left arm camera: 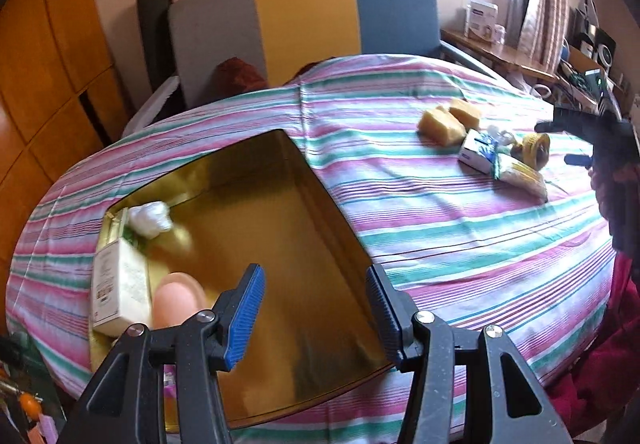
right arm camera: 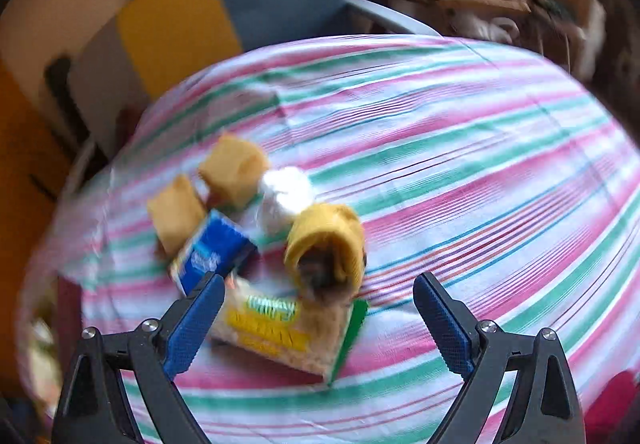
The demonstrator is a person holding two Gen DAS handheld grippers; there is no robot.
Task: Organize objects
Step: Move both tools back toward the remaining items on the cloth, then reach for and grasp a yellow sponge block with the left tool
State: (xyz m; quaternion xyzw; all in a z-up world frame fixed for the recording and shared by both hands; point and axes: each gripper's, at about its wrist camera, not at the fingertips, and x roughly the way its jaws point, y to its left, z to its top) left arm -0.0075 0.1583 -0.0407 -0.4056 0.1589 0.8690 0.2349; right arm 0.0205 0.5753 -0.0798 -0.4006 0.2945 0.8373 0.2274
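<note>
The packet lies just ahead of your right gripper, jaws spread and empty, long axis slanting across them; your left gripper hangs part-open over the tin.

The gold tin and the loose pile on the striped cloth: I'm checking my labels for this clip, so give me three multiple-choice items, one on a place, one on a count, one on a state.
1. Where does the white carton lie?
A. inside the gold tin, by its left wall
B. on the striped cloth beside the pile
C. on the chair

2. How many tan sponge-like blocks lie at the far end of the pile?
A. one
B. two
C. four

3. How does the right gripper stand?
A. shut on the blue box
B. shut with nothing in it
C. open, holding nothing

Key: 1 A, the carton leans inside the tin's left edge. 2 B, two blocks sit side by side. 3 C, its pads are spread wide above the snack packet, touching nothing.
</note>
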